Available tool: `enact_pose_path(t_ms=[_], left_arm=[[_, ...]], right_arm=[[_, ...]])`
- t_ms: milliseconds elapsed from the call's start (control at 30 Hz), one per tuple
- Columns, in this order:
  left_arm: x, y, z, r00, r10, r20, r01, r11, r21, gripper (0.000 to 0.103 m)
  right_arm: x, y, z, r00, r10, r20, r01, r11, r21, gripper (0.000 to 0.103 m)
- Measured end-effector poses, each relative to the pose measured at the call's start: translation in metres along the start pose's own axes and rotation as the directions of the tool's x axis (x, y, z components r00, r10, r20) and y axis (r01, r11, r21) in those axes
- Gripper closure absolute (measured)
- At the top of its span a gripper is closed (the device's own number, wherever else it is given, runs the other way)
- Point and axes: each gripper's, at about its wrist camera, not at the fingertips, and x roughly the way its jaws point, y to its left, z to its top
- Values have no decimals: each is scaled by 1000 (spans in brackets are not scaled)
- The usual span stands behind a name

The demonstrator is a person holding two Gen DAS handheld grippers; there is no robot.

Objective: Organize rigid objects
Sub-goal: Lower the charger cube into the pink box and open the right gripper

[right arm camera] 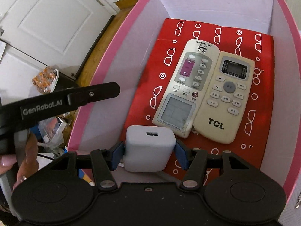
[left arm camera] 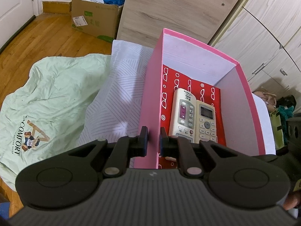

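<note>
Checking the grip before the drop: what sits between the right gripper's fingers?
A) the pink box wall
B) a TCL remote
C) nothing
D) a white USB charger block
D: the right gripper has its blue pads on either side of the white USB charger block, above the pink box.

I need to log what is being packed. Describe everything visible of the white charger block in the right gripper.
The white charger block is a rounded, matte plastic cube with one USB port on the face toward the remotes. It is clamped on both sides between the blue pads of the right gripper, inside the pink box, near the remotes' lower ends. Its underside is hidden.
</note>
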Motion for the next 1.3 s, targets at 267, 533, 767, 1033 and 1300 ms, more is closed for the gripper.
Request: enact_pose_path(t_ms=[267,533,767,1033,1300], left_arm=[[1,2,0,1000,-3,0,3,1000,-2,92],[0,2,0,1000,-6,0,6,1000,-4,92],[1,4,1,1000,-12,-1,12,1000,-7,92],[0,4,0,1000,-8,0,8,1000,-7,92],[1,2,0,1000,-5,-2,5,1000,-7,92]], right_arm=[[16,11,8,1000,-31,2,31,999,13,41],[14,-2,14,999,5,41,-11,987,160,40],[-29,3,7,991,45,128,-50,998,39,38],[-109,6,-30,922,70,380,38,962,-269,37],[-168,-50,-59,844,-116,524,296,915,-275,30]])
